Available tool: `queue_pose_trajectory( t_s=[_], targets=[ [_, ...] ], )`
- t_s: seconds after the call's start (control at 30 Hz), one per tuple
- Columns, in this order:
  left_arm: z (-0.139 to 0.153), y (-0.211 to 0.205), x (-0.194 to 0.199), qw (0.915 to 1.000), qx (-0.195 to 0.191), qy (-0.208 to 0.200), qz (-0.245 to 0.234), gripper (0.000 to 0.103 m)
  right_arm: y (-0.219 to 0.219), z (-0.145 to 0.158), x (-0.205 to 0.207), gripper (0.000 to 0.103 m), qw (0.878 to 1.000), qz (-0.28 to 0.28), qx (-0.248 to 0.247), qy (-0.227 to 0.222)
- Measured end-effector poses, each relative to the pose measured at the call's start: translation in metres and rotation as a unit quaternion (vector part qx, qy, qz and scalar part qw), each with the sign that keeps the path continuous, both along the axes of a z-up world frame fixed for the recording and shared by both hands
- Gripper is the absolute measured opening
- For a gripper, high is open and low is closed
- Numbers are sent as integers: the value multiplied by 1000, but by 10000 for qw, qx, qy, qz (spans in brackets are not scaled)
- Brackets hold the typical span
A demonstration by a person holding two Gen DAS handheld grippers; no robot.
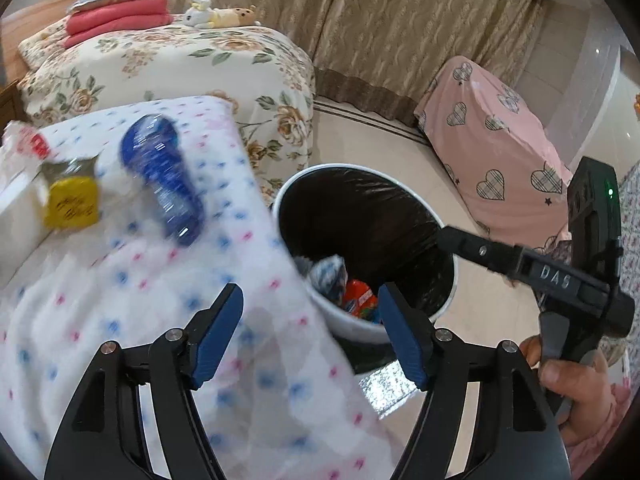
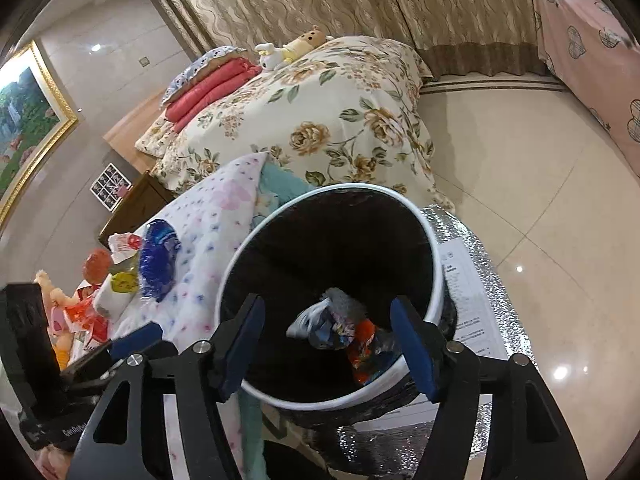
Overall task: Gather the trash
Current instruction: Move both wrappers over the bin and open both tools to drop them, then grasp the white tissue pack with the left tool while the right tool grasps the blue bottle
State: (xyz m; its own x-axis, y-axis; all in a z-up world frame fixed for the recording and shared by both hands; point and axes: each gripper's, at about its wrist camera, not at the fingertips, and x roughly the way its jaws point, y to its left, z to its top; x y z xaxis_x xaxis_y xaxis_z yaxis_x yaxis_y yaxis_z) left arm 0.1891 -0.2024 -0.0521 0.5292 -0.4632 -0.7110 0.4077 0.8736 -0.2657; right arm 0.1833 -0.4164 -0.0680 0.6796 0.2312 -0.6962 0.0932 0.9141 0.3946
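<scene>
A white trash bin with a black liner stands on the floor beside a cloth-covered table. Crumpled wrappers lie in its bottom. A crushed blue plastic bottle and a yellow wrapper lie on the table. My left gripper is open and empty, above the table's edge next to the bin. My right gripper is open and empty over the bin's mouth; it also shows at the right in the left wrist view.
A red-and-white wrapper, a white box and more clutter sit at the table's left. A floral bed stands behind. A pink-covered object stands right. Silver foil matting with paper lies under the bin.
</scene>
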Motion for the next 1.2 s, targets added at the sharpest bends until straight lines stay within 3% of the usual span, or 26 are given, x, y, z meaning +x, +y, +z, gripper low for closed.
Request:
queue_pose_trajectory(
  t_s=[0.17, 0.33, 0.73, 1.2],
  targets=[
    [1, 26, -18, 9996, -41, -84, 266, 73, 20, 5, -4, 78, 9998, 148, 96, -109],
    [6, 56, -30, 9977, -10, -213, 642, 76, 46, 9, -7, 79, 9990, 380, 149, -170],
    [-6, 126, -36, 9890, -54, -42, 1480, 77, 108, 5, 0, 81, 9950, 979, 112, -150],
    [-8, 166, -19, 9830, 30, -34, 1837, 79, 147, -1, 19, 81, 9912, 1310, -13, -182]
  ],
)
